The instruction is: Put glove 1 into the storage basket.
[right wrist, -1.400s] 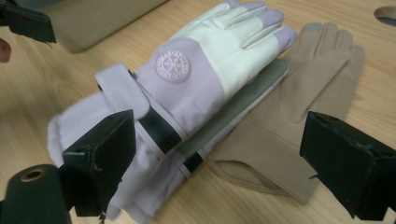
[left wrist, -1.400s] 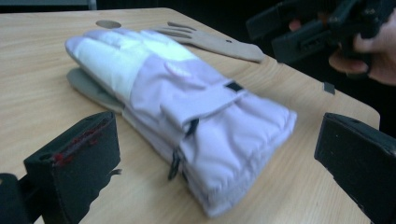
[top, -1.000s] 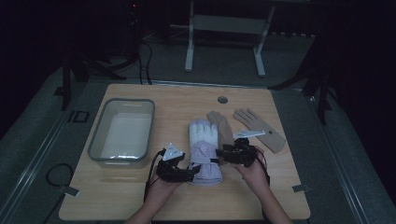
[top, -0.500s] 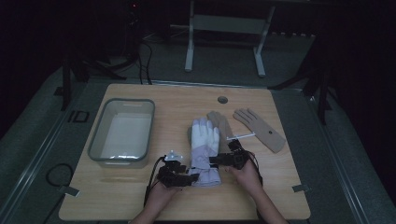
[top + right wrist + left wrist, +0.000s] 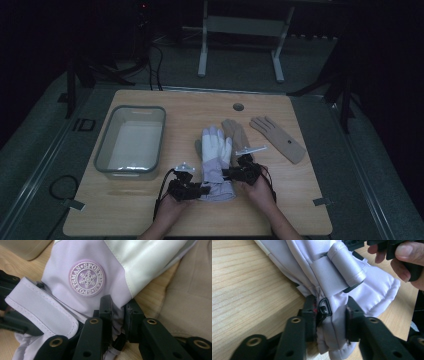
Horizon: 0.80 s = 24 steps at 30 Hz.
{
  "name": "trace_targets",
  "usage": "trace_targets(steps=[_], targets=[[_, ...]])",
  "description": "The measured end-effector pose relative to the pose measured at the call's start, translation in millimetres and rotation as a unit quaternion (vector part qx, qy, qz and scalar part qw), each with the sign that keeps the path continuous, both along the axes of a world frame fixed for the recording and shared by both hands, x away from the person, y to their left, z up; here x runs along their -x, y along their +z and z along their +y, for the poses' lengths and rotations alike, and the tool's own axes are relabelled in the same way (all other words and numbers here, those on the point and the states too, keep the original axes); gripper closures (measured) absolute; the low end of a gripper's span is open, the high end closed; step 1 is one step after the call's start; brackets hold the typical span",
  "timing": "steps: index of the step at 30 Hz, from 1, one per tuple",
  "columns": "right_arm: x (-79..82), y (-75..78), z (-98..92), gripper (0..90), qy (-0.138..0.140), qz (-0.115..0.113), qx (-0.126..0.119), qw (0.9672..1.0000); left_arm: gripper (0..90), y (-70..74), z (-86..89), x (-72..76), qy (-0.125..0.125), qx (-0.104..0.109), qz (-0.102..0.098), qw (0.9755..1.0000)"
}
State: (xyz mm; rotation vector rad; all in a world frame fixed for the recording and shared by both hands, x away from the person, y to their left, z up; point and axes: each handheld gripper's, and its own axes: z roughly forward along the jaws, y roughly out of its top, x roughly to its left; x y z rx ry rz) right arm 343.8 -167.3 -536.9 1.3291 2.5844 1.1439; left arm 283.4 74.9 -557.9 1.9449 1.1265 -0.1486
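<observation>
1. The pale lilac-and-white ski glove (image 5: 216,160) lies flat on the wooden table, fingers pointing away from the person.
2. Its cuff bears a strap and a round snowflake badge (image 5: 87,278).

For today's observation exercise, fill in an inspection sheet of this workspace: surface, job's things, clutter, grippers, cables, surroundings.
Surface: wooden table, round hole near far edge.
Job's things: white-lilac ski glove flat, cuff toward the person.
Clutter: two tan gloves; grey tub at left.
Grippers: left gripper and right gripper have just been closing, each pinching the cuff.
Cables: black leads trail from grippers.
Surroundings: dark floor, metal stand legs behind.
</observation>
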Motion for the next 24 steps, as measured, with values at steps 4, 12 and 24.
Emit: trace_targets(steps=[4,12,24], targets=[[3.4,6.6,0.3,79.4,0.000,-0.010,-0.001,0.9999,73.5,4.5,1.7,-1.8,-0.008,0.001,0.008,0.9999],[8.0,30.0,3.3,79.6,-0.006,-0.040,-0.010,0.9991,74.7,30.4,8.9,-7.9,-0.021,0.001,-0.005,0.9998],[0.2,70.0,23.8,79.6,-0.003,-0.080,-0.020,0.9966,74.9,72.4,31.0,-19.6,-0.037,-0.019,-0.047,0.9980]])
